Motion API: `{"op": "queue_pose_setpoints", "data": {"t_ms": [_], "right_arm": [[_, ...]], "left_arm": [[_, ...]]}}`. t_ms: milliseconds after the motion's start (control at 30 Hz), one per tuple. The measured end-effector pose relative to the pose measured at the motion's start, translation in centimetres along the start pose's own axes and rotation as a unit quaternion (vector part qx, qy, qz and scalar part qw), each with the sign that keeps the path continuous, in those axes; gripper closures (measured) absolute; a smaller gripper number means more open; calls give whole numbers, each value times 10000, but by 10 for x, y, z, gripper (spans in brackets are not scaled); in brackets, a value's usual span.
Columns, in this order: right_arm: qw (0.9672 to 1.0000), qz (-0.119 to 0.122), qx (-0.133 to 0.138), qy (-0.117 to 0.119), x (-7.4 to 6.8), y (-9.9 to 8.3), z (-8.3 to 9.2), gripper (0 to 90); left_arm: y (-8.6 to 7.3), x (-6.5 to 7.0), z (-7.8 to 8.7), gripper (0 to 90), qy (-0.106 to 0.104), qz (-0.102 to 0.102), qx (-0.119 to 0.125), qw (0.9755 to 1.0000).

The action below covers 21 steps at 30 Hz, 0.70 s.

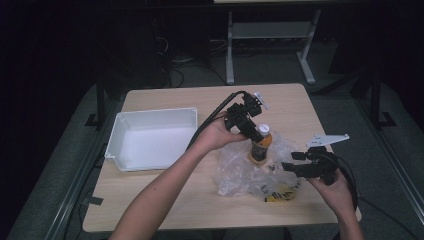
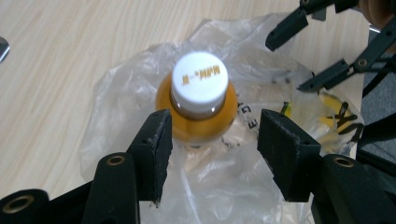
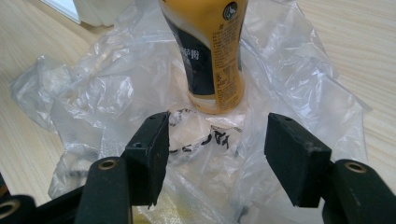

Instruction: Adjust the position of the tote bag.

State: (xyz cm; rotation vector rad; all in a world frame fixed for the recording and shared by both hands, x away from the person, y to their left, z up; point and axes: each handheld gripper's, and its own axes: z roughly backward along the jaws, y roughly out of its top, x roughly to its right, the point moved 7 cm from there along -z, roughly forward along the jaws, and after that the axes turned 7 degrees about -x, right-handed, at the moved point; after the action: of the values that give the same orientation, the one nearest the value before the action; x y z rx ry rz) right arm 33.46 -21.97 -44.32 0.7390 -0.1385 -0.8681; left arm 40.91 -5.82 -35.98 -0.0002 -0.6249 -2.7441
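Bottle (image 2: 200, 105) of orange drink, white cap, upright on a crumpled clear plastic bag (image 3: 116, 98) on the wooden table (image 1: 165, 195); cap cut off in the right gripper view, label print unreadable. Left gripper (image 2: 215, 140) above it, jaws spread, nothing pinched. Right gripper (image 3: 217, 149) over the bag, spread, empty. White tray (image 1: 150, 117) well apart.

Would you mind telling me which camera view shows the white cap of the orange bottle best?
The left gripper view: it looks down on the white cap, so its whole top and yellow print show. In the high view the cap is small, beside the left gripper. The right gripper view shows the bottle from the label down to the base.
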Motion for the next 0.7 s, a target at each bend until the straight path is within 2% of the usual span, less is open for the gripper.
{"op": "queue_pose_setpoints", "data": {"t_ms": [133,267,333,700], "right_arm": [[10000,10,29,-40,0,0,0,379],[10000,-17,43,-64,1,0,1,374],[9999,-34,59,-97,1,0,2,374],[9999,-30,93,-114,3,1,3,371]], "left_arm": [[5,-1,-1,440,16,-62,-18,10000],[10,-1,-3,445,-7,-12,-56,10000],[12,-1,-5,484,15,-52,-122,9999],[21,-3,-16,486,55,8,-241,9997]]}}
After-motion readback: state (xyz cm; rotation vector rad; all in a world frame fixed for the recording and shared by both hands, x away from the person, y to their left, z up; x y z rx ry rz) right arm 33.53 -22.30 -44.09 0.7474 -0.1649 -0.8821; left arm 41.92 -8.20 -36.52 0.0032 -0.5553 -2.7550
